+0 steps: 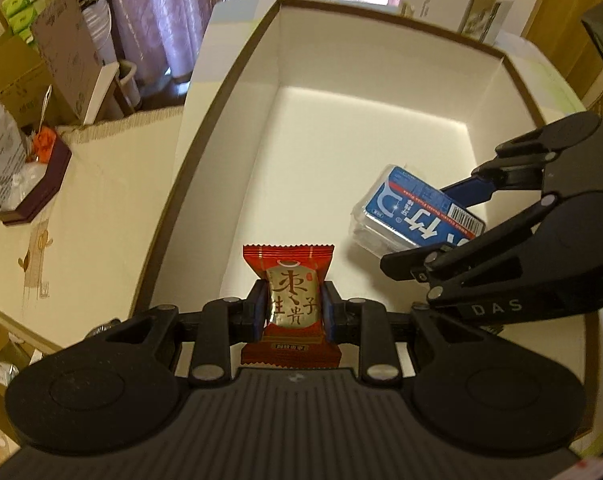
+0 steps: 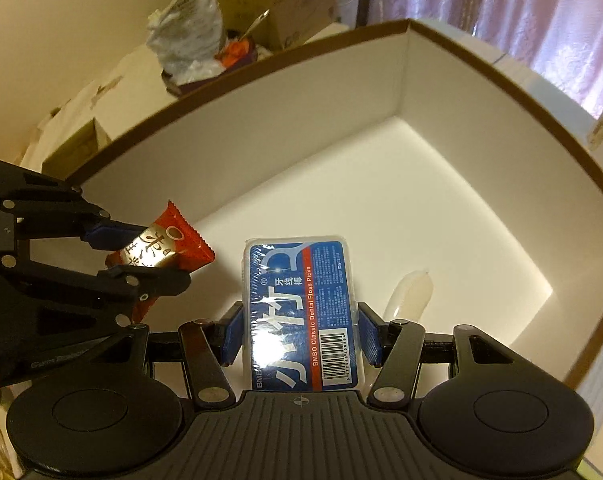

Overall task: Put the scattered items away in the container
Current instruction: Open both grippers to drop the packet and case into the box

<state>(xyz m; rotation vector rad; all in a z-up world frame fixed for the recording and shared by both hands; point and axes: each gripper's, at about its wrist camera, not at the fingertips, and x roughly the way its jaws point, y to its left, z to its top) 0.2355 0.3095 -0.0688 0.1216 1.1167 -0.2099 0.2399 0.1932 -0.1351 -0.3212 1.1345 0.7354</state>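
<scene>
A large white box with a brown rim lies open below both grippers. My left gripper is shut on a red and gold snack packet, held over the near left part of the box. My right gripper is shut on a clear floss pick box with a blue label, held above the box floor at the right. A pale oblong item lies on the box floor just beyond the right fingers.
A cream tablecloth covers the table left of the box. A dark purple tray with a plastic bag stands at the far left. Cardboard boxes, a white carton and pink curtains stand behind.
</scene>
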